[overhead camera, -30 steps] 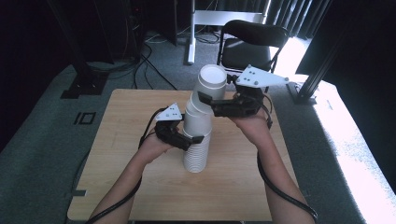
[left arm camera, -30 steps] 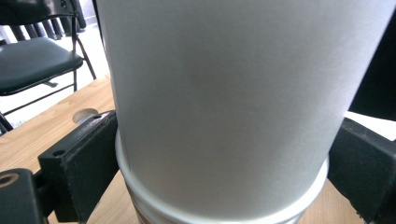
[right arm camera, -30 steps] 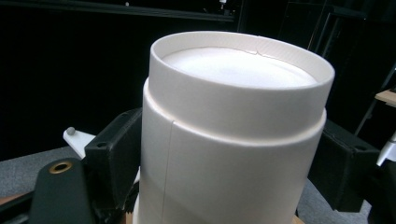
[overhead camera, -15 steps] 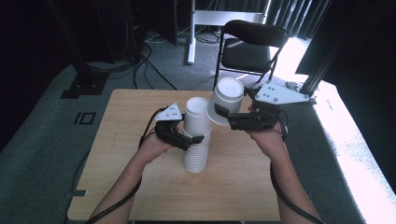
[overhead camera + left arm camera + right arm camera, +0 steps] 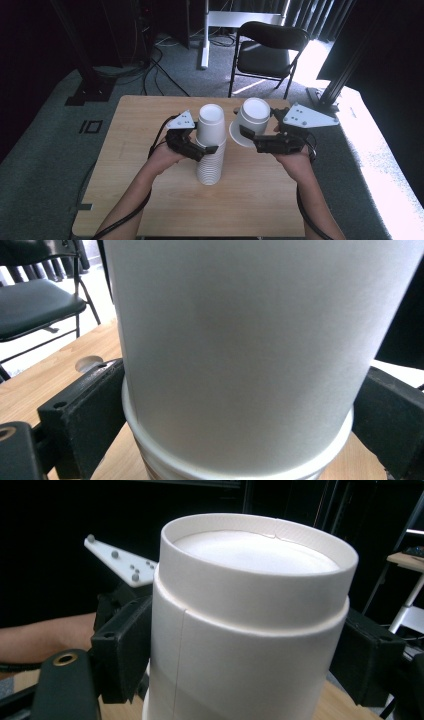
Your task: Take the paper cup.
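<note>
Left tongs (image 5: pixel 207 148) clenched on cup stack (image 5: pixel 210 165), upright mid-surface (image 5: pixel 130 200) | right tongs (image 5: pixel 246 136) gripped single cup (image 5: pixel 248 122), tilted, lifted just right of stack | right hand nearer it.

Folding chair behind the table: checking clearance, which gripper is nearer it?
Right. The right gripper, holding a paper cup, is just below the folding chair; the left gripper sits farther left.
</note>
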{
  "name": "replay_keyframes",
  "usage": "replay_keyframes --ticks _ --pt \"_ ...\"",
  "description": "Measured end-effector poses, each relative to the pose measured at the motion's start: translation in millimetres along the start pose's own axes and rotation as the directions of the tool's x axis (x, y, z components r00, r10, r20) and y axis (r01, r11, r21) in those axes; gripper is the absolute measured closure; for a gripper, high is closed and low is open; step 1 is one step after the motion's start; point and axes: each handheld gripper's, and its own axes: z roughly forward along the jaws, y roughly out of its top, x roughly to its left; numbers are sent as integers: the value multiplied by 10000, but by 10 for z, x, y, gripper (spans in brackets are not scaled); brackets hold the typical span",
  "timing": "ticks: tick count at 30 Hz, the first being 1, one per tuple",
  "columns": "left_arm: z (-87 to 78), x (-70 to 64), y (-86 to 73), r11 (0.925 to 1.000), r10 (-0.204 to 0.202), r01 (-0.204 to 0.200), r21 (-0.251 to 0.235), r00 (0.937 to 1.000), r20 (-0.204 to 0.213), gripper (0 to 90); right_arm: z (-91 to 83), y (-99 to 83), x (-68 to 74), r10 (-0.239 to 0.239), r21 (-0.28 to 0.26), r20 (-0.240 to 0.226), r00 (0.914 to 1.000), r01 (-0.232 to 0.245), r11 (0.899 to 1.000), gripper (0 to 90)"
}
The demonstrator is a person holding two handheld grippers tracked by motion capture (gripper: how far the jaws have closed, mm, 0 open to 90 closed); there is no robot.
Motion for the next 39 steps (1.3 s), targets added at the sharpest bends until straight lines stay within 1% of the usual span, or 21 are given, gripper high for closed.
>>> replay_keyframes --ticks 4,8,12,14,17,19,21,24,25,27,28,30,31,34,36,37,39 --pt "-18 -14 3 10000 23 -23 13 10000 -91 30 -22 -81 0 61 63 20 10000 -61 10000 199" --pt "-67 -16 4 10000 28 -29 -31 9999 -116 31 -29 -164 9 123 142 -55 9999 -122 9998 199" --pt "-134 -29 -7 10000 79 -80 -28 9995 -298 30 -28 -245 19 200 268 -106 9997 -197 9994 200" --pt "-193 -29 -22 9999 87 -91 -112 9991 -407 30 -27 -289 8 265 317 -61 9996 -263 9992 200" --pt "-302 -25 -67 9993 -65 46 -384 9988 -487 30 -32 -358 -8 403 352 -50 9992 -401 9986 200" --pt "-375 -38 -116 9983 -181 154 -556 9987 -480 30 -45 -403 -7 443 361 -35 9990 -442 9984 200" --pt "-437 -61 -181 9981 -162 129 -606 9984 -543 30 -61 -443 4 421 407 29 9991 -422 9983 200" --pt "-502 -106 -292 9979 -191 159 -622 9985 -511 30 -83 -498 15 431 454 59 9991 -433 9980 200" --pt "-520 -125 -328 9977 -256 222 -647 9983 -526 30 -89 -517 19 432 468 59 9991 -434 9980 200" --pt "-553 -159 -391 9972 -288 256 -702 9986 -446 31 -97 -561 31 482 514 34 9988 -483 9975 200" --pt "-566 -181 -420 9971 -286 250 -717 9983 -501 31 -96 -584 37 469 540 47 9989 -471 9974 200" --pt "-582 -212 -470 9965 -375 352 -757 9989 -284 31 -95 -628 47 540 608 31 9985 -541 9967 200" --pt "-583 -229 -486 9968 -348 324 -727 9989 -312 31 -92 -646 52 539 647 51 9985 -541 9964 200" --pt "-568 -316 -552 9969 -348 336 -714 9993 -154 31 -96 -693 69 566 676 40 9984 -568 9961 200" --pt "-540 -382 -592 9980 -273 266 -577 9996 -101 31 -104 -721 84 536 673 60 9985 -539 9963 200" --pt "-526 -408 -606 9984 -221 218 -530 9997 -65 31 -108 -735 92 595 666 13 9982 -594 9960 200" --pt "-487 -474 -647 9985 -250 255 -493 9996 92 31 -115 -762 109 544 706 22 9985 -544 9960 200"
